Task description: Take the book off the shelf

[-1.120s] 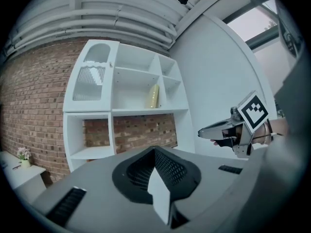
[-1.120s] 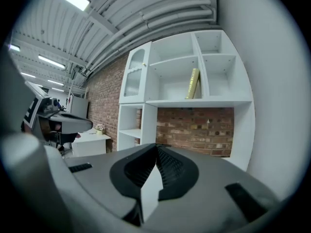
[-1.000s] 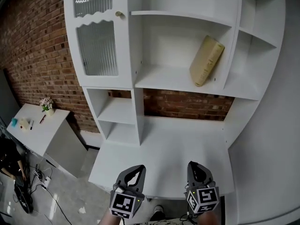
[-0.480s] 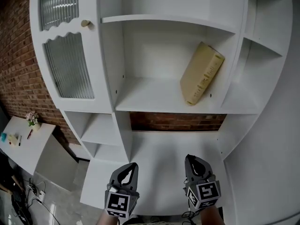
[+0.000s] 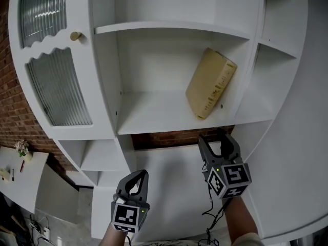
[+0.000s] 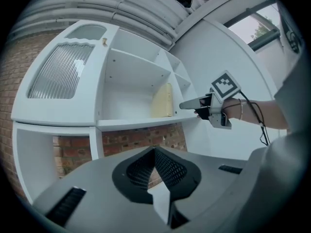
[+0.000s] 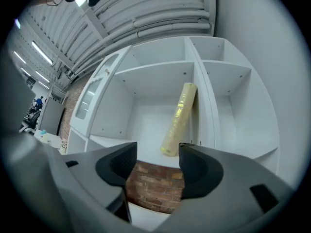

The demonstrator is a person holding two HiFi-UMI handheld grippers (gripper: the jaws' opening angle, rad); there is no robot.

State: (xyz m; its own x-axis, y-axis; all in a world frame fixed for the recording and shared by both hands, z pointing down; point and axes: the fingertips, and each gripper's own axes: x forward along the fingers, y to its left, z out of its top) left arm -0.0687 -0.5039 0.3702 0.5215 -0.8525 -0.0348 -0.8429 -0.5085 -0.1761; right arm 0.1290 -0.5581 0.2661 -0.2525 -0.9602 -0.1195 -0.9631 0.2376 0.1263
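Note:
A tan book leans tilted against the right wall of the white shelf's middle compartment; it also shows in the left gripper view and the right gripper view. My right gripper is raised just below and in front of that shelf board, apart from the book. Its jaws have just been opening and stand open with nothing between them. My left gripper hangs lower at the left, over the desk top, with its jaws shut and empty. The right gripper is seen from the side in the left gripper view.
A ribbed-glass cabinet door with a round knob fills the unit's left side. Narrow open compartments stand to the right of the book. A white desk top lies below, with brick wall behind and a small table far left.
Both grippers have come closer to the shelf. The right gripper rose well above the left and its jaws went from shut to open. The book has not moved.

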